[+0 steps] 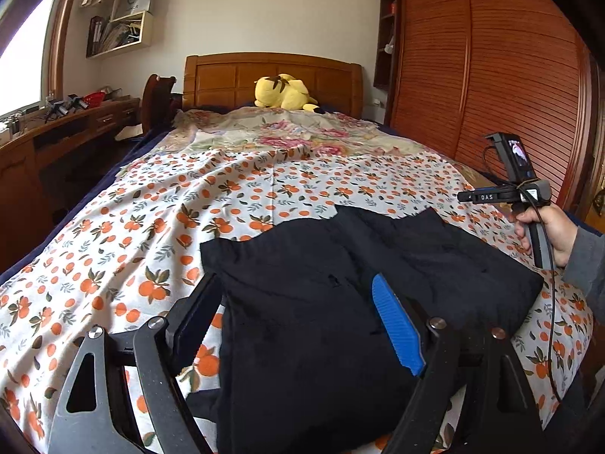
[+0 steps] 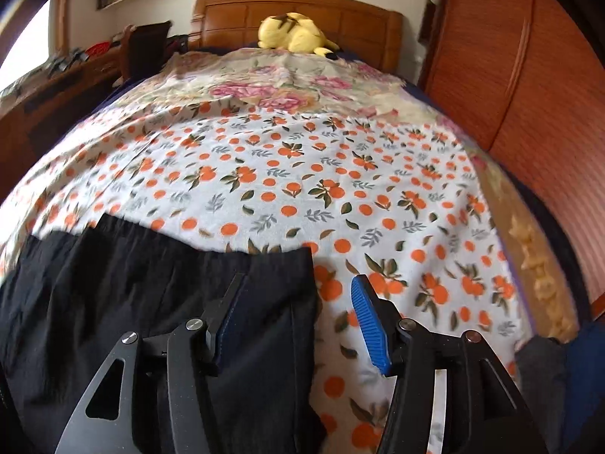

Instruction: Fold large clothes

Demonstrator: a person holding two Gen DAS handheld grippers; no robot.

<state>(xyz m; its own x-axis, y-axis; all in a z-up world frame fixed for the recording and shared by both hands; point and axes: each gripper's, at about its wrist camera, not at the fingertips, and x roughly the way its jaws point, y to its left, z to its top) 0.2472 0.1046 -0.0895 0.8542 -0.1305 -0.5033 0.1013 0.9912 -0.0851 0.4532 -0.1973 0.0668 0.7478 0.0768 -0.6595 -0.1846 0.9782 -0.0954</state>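
A black garment (image 1: 340, 302) lies folded into a thick block on the orange-print bedsheet (image 1: 189, 204) near the foot of the bed. My left gripper (image 1: 295, 283) is open above its near left part, holding nothing. In the right wrist view the garment (image 2: 132, 302) fills the lower left. My right gripper (image 2: 298, 287) is open over the garment's right edge, one finger above the cloth and one above the bare sheet (image 2: 340, 189). The right gripper's handle and the hand on it (image 1: 529, 219) show at the right of the left wrist view.
A yellow plush toy (image 1: 283, 92) lies by the wooden headboard (image 1: 227, 75). A floral blanket (image 1: 283, 132) covers the far half of the bed. A wooden desk (image 1: 56, 132) stands left, a slatted wardrobe (image 1: 491, 75) right.
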